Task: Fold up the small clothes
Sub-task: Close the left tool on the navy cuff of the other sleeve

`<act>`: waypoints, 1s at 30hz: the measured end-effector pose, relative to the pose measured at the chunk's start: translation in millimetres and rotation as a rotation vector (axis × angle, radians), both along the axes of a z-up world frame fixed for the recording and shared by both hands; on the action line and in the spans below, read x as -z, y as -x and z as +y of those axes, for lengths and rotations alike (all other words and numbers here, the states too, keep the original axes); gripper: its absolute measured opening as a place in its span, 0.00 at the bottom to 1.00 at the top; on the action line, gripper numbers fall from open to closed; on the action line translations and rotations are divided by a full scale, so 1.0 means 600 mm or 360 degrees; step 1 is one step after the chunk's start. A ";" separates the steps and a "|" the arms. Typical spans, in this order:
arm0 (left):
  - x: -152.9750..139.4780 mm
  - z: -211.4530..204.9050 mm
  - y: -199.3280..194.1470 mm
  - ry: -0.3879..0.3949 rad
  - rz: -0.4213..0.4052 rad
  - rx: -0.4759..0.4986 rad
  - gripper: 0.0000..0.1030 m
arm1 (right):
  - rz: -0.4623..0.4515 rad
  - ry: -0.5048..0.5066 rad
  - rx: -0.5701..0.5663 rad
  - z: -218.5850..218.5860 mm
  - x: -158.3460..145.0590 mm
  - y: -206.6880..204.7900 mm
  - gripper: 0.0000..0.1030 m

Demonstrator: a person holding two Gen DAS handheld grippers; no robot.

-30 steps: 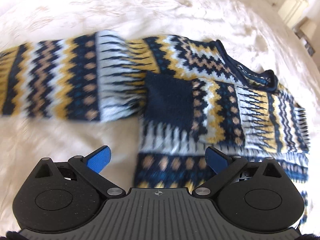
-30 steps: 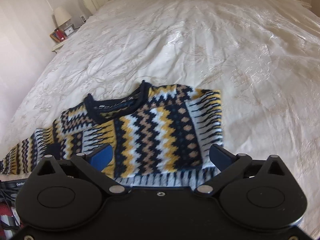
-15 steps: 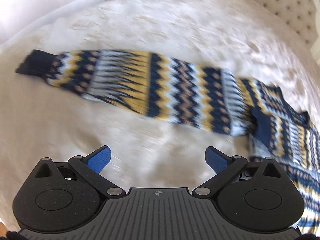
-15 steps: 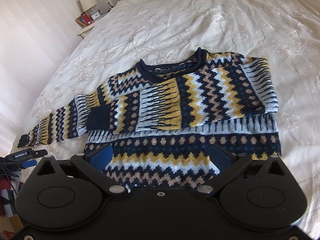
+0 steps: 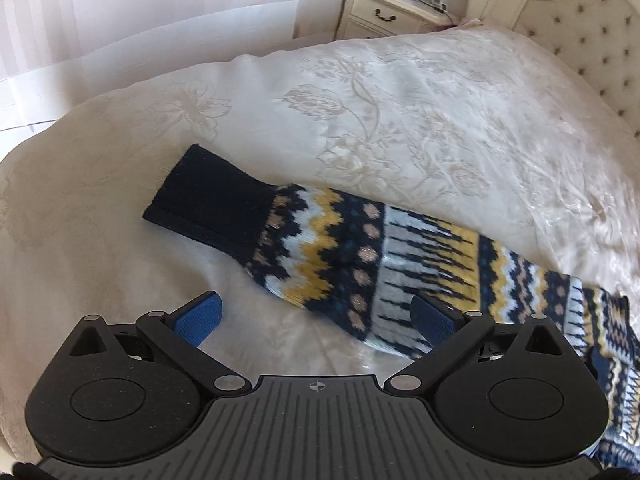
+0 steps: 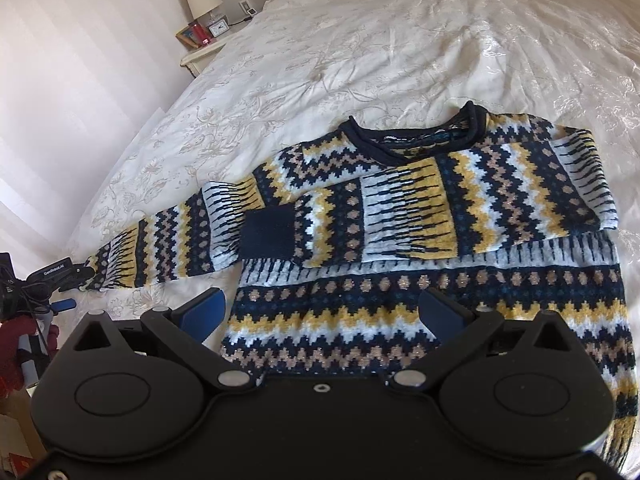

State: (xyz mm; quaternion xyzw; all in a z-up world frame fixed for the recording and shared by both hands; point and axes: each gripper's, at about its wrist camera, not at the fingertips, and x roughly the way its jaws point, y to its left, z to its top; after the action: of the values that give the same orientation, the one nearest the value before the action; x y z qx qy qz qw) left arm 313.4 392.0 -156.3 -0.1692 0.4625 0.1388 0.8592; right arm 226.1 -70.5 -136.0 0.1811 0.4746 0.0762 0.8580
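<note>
a: patterned knit sweater (image 6: pixel 420 216) flat on cream floral bedspread (image 6: pixel 360 48), neckline away from right camera. one sleeve already folded across chest, navy cuff (image 6: pixel 267 236) lying on front near the armpit.

b: and the other sleeve (image 5: pixel 380 264)?

a: stretched out straight to the side over the bedspread (image 5: pixel 400 120), toward bed edge. dark navy cuff (image 5: pixel 208 204) at far end, flat, clear in left view.

b: left gripper (image 5: pixel 316 320)?

a: spread wide, holding nothing. blue pads (image 5: pixel 200 318) apart; one over bare cover, the other over the sleeve's lower edge. contact with fabric: cannot tell.

b: right gripper (image 6: pixel 324 312)?

a: also wide open, empty. poised above the hem area of the sweater body, left pad (image 6: pixel 204 312) beside the body's side edge, other over the zigzag bands.

b: background?

a: nightstand (image 5: pixel 384 12) with clock and frames beside tufted headboard (image 5: pixel 580 28) in left view. lamp (image 6: pixel 203 0) on same stand in right view. left gripper body seen at far left of right view, by the sleeve end.
</note>
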 end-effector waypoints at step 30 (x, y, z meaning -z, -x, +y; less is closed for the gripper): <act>-0.019 0.088 -0.014 0.0223 -0.0284 -0.0326 0.12 | 0.0140 0.0064 -0.0259 0.110 0.015 -0.051 1.00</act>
State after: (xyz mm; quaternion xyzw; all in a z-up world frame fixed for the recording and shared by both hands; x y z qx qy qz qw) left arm 321.9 444.6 -145.1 -0.2866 0.3730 0.1776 0.8644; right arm 256.8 -4.6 -145.1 0.1280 0.5262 0.1281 0.8309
